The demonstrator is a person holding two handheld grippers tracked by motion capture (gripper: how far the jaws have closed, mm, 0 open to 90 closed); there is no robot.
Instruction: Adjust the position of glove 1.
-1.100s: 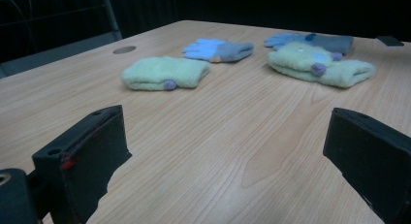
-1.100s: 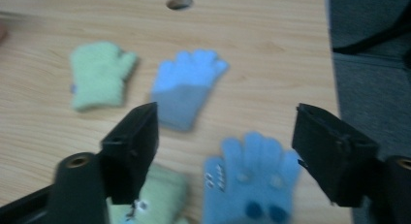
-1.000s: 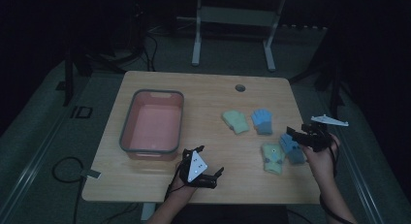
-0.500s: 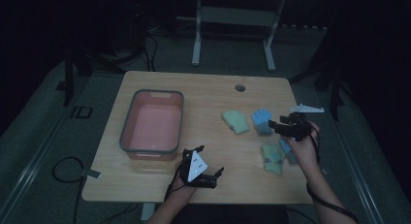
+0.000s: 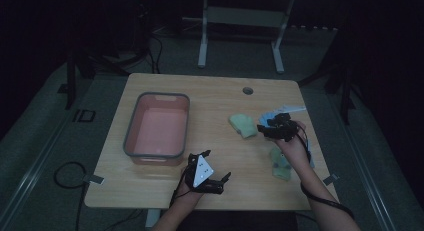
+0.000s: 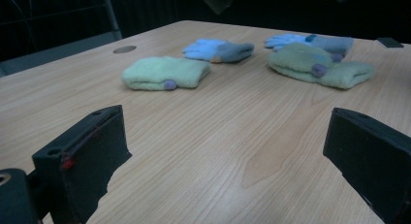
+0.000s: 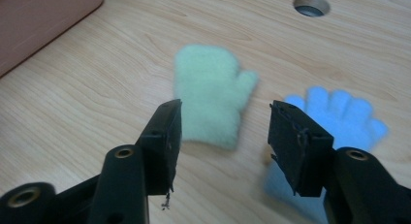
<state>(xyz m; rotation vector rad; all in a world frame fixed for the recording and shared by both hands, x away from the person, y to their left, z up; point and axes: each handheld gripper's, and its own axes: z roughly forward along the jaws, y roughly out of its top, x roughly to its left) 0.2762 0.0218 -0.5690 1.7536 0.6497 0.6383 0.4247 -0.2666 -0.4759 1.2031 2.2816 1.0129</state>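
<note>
High view: a wooden counter [image 5: 165,201] carries a pink tub [image 5: 157,127] at its left half; all places below are given from this tub.

Right tool [image 5: 266,127]: held in a person's hand well to the right of the tub, above a group of mittens and gloves. In the right gripper view its two black jaws stand partly open, having just been closing, with nothing between them and no pad touching cloth. They hang over the counter with the green mitten [image 7: 212,95] ahead between them and a blue glove [image 7: 341,118] just behind the right-hand jaw.

Green mitten: lies flat on the counter, thumb out to one side, to the right of the tub and apart from it; it is the item of the group nearest the tub. In the high view it shows just left of the right tool [image 5: 243,125].

Blue glove: beside the green mitten, on the side away from the tub, fingers spread.

Second green mitten [image 5: 280,163]: farther from the tub, towards the person, partly under the forearm.

Left tool [image 5: 212,172]: rests low at the near edge of the counter, just right of the tub's near corner. In the left gripper view its jaws stand wide apart and empty, bare wood between them.

Round cable hole [image 5: 247,90]: in the counter beyond the mittens.
</note>
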